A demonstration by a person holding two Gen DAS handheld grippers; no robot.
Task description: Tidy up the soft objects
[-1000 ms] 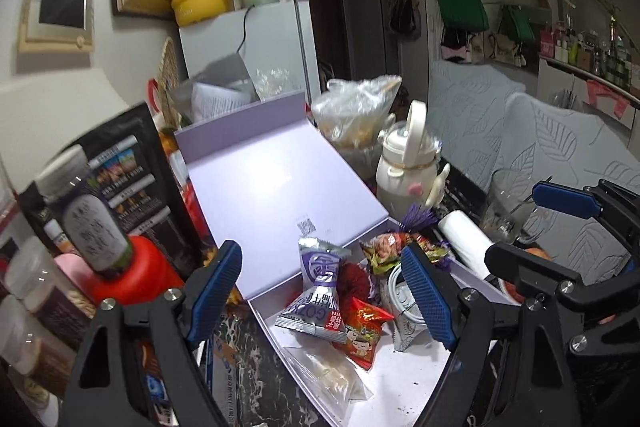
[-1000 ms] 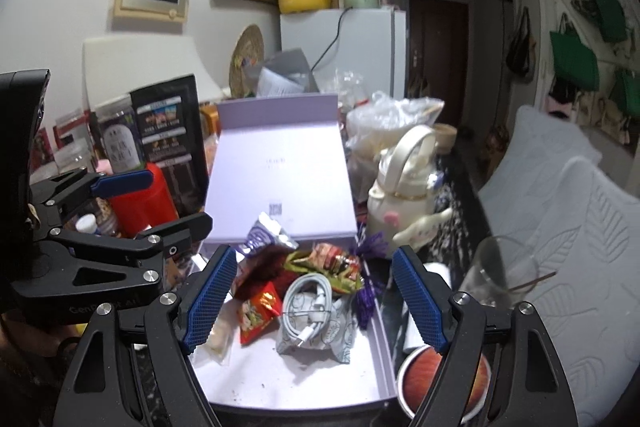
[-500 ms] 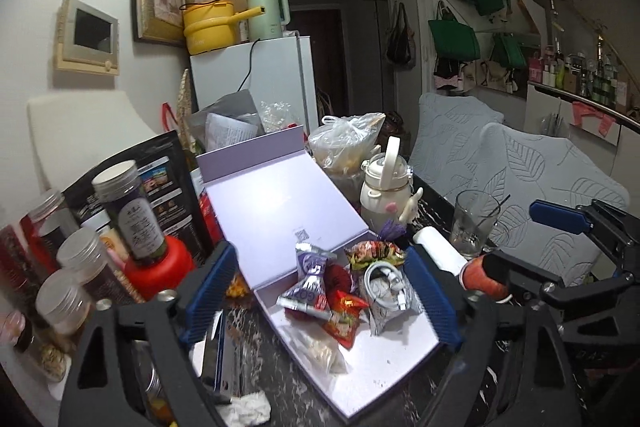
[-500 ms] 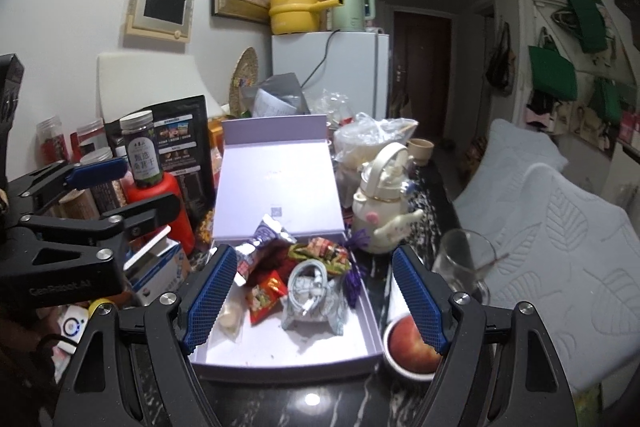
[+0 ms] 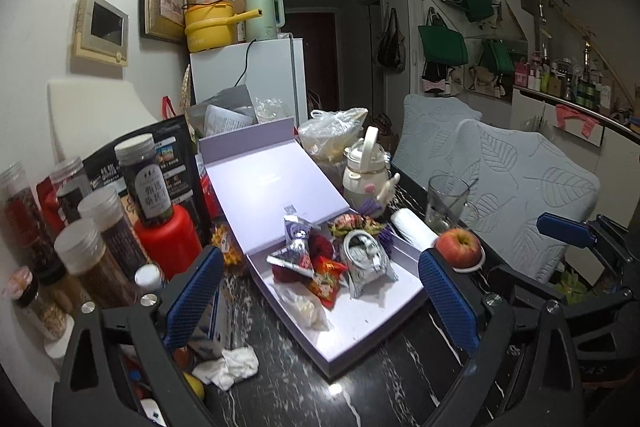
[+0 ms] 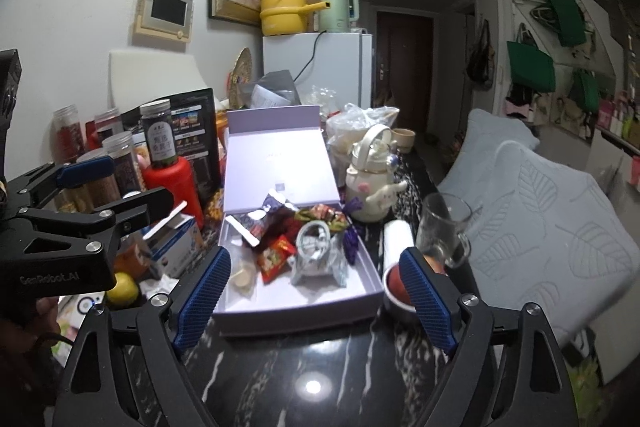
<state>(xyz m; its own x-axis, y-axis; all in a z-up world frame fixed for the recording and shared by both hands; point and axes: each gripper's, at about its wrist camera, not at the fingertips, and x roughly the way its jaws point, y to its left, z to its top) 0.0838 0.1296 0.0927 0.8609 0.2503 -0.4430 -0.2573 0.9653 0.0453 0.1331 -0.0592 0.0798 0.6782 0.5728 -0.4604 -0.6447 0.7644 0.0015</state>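
Note:
An open lilac box [image 5: 372, 323] [image 6: 304, 307] lies on the dark marble table, its lid [image 5: 272, 183] [image 6: 280, 171] leaning back. Inside lie soft snack packets: a silver-purple pouch [image 5: 298, 239] [image 6: 276, 205], a red packet [image 5: 326, 281] [image 6: 276, 257], a silver bag with a white cable [image 5: 364, 261] [image 6: 318, 255] and a clear bag [image 5: 302, 307] [image 6: 242, 275]. My left gripper [image 5: 320, 303] hangs in front of the box, jaws opening, nothing between them. My right gripper [image 6: 314, 303] hovers at the box's near edge, jaws also opening and empty.
Jars and a red bottle [image 5: 168, 239] [image 6: 172, 179] crowd the left. A white kettle [image 5: 368, 171] [image 6: 372, 179], a glass mug [image 5: 446, 203] [image 6: 442, 227], a paper roll [image 5: 412, 229] [image 6: 396, 237] and an apple in a bowl [image 5: 458, 245] [image 6: 398, 289] stand right. Crumpled tissue [image 5: 230, 367] lies near.
Both grippers have pulled back from the box, so it looks smaller and more table shows in front. Both pairs of jaws stand wider apart than before.

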